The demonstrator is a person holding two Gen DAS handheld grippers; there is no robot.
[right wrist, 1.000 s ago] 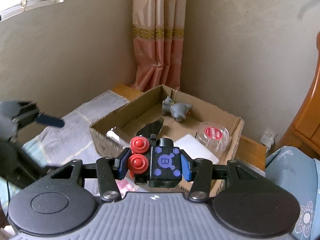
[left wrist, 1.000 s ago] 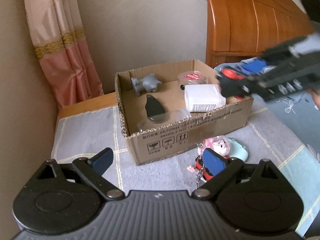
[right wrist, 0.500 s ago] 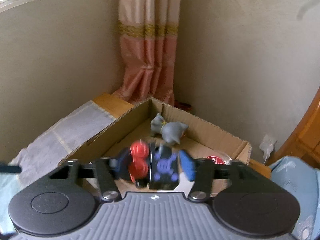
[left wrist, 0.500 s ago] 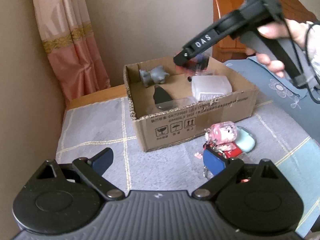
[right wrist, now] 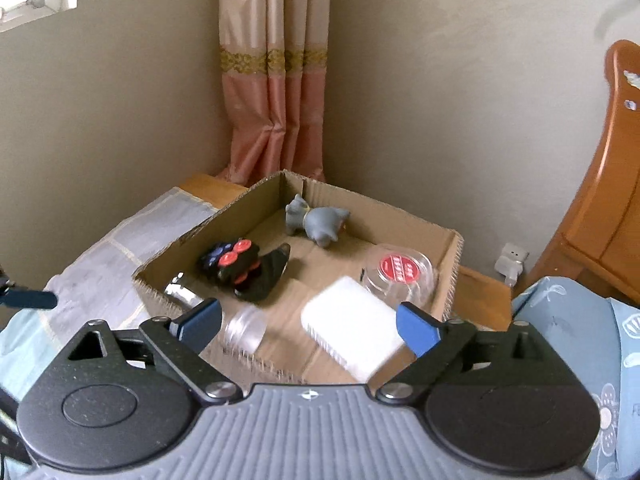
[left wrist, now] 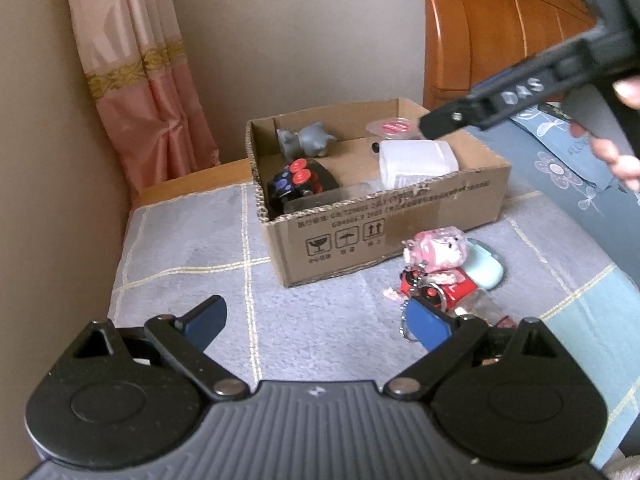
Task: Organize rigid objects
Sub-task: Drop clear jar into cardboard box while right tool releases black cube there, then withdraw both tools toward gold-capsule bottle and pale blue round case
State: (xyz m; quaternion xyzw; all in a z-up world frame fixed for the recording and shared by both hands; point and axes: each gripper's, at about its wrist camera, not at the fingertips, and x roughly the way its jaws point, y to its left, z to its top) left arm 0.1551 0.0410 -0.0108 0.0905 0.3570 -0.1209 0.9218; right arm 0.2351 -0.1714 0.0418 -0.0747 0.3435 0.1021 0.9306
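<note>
A black toy with red buttons (left wrist: 296,180) (right wrist: 230,260) lies in the near-left part of the cardboard box (left wrist: 400,208) (right wrist: 452,264), partly on a black item (right wrist: 272,272). My right gripper (right wrist: 308,324) hovers over the box's near edge. Its jaws are opening and nothing is between them. One of its black fingers (left wrist: 452,118) shows above the box in the left wrist view. My left gripper (left wrist: 316,318) is open and empty over the quilt in front of the box. A pink figure (left wrist: 438,248), a red keychain toy (left wrist: 440,292) and a mint case (left wrist: 486,268) lie just beyond its right finger.
Also in the box are a grey animal figure (right wrist: 316,222), a white box (right wrist: 352,332), a clear round tub with a red label (right wrist: 402,270) and a clear jar (right wrist: 240,324). A wooden headboard (left wrist: 500,28) and walls close in behind. A curtain (left wrist: 140,80) hangs in the corner.
My right gripper has let go of the black toy, which now lies in the box. Its jaws went from shut to wide. It swung over the box, then drew back. The left gripper stays put.
</note>
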